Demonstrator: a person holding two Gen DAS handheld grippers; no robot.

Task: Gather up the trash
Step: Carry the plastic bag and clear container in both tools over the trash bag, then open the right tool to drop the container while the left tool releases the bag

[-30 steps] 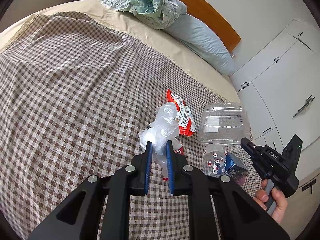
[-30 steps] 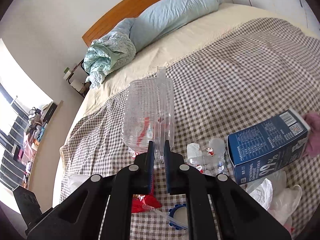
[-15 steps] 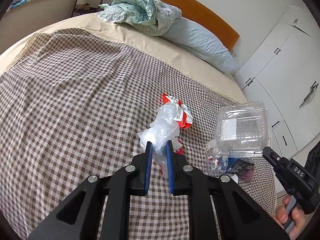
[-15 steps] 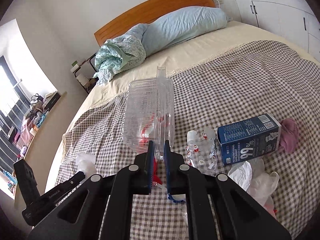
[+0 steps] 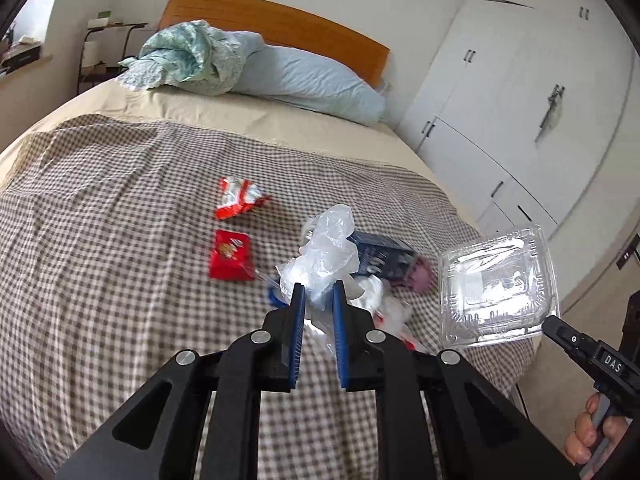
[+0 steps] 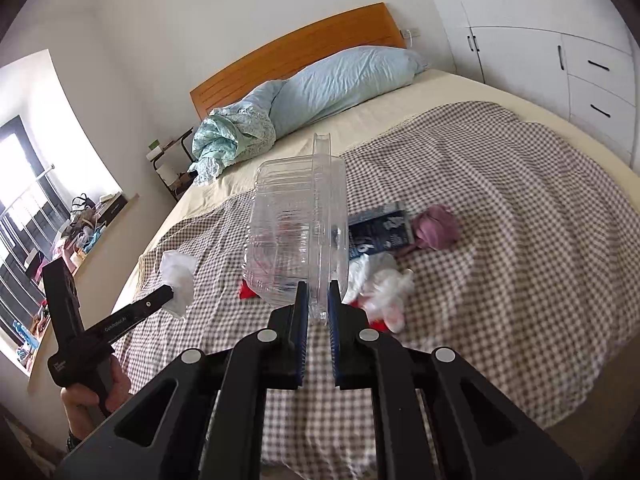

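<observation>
A bed (image 5: 100, 240) covered with a brown-and-white checked blanket fills both wrist views, with a wooden headboard (image 5: 280, 36), a long pale blue pillow (image 5: 312, 84) and a bundled green floral cloth (image 5: 184, 60) at its far end.

The left gripper (image 5: 317, 300) is clamped on a crumpled piece of clear plastic film (image 5: 328, 248), which sticks up from between its blue pads and hangs clear above the blanket. In the right wrist view this same gripper shows at the left, held by a hand (image 6: 96, 396), with the whitish film at its tip.

The right gripper (image 6: 316, 300) is clamped on the edge of a clear plastic clamshell container (image 6: 296, 232), held up in the air on its edge, with its closing tab pointing up. In the left wrist view the container shows at the right, lifted beside the bed's edge, with part of the person's right hand (image 5: 592, 436) below it.

More trash lies on the blanket. Two red snack wrappers (image 5: 236, 232) lie apart from each other toward the middle of the bed. Nearer the right side sit a dark blue carton (image 6: 380, 232) on its side, a pink crumpled cloth or tissue (image 6: 436, 228) just beside it, and a heap of white plastic bags (image 6: 380, 288) in front of both.

White wardrobe doors (image 5: 520, 100) stand beyond the bed's right side.
</observation>
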